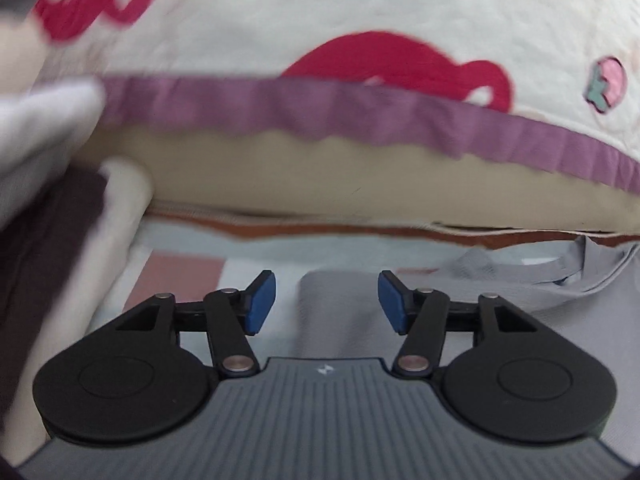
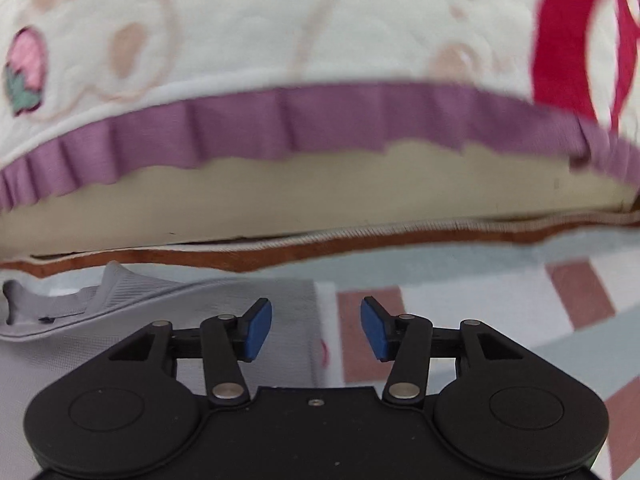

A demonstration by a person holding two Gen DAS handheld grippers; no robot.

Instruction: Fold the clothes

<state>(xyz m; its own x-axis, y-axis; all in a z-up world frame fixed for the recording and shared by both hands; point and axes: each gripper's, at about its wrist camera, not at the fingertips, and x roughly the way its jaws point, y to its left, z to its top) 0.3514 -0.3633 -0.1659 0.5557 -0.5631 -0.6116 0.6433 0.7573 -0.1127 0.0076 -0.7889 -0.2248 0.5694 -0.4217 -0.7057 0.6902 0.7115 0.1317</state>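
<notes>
Left gripper (image 1: pixel 326 304): black linkage, blue pads (image 1: pixel 262 304), jaws standing apart with nothing between them. It hangs low over the work surface, directly above grey cloth.

Right gripper (image 2: pixel 316 330): same build, jaws likewise apart and empty. Its left pad sits over grey cloth; its right pad sits over bare cover.

Grey garment (image 1: pixel 500 304): ribbed knit, laid flat on the checked cover (image 2: pixel 580 292). Its neckline (image 2: pixel 52 300) faces away from the person, toward the cushion. In the left wrist view the collar lies ahead and to the right of the jaws; in the right wrist view it lies ahead and to the left. The neck opening therefore falls between the two tools, and the garment's width runs from one gripper to the other.

Edges: a straight grey edge (image 1: pixel 304 296) passes just under the left gripper's gap; a matching edge (image 2: pixel 316 320) runs between the right gripper's pads. Each tool is thus near its own side of the garment, at about the shoulder line. Whether these are plain side edges or folds already turned in cannot be told; the lower half of the garment is hidden under the tool bodies.

Cushion (image 2: pixel 320 32): cream, quilted, with a purple frill (image 2: pixel 320 120); it lies beyond the collar, apart from the garment.

Dark and white cloth (image 1: pixel 44 200): blurred, at the far left of the left wrist view; kind not identifiable.
</notes>
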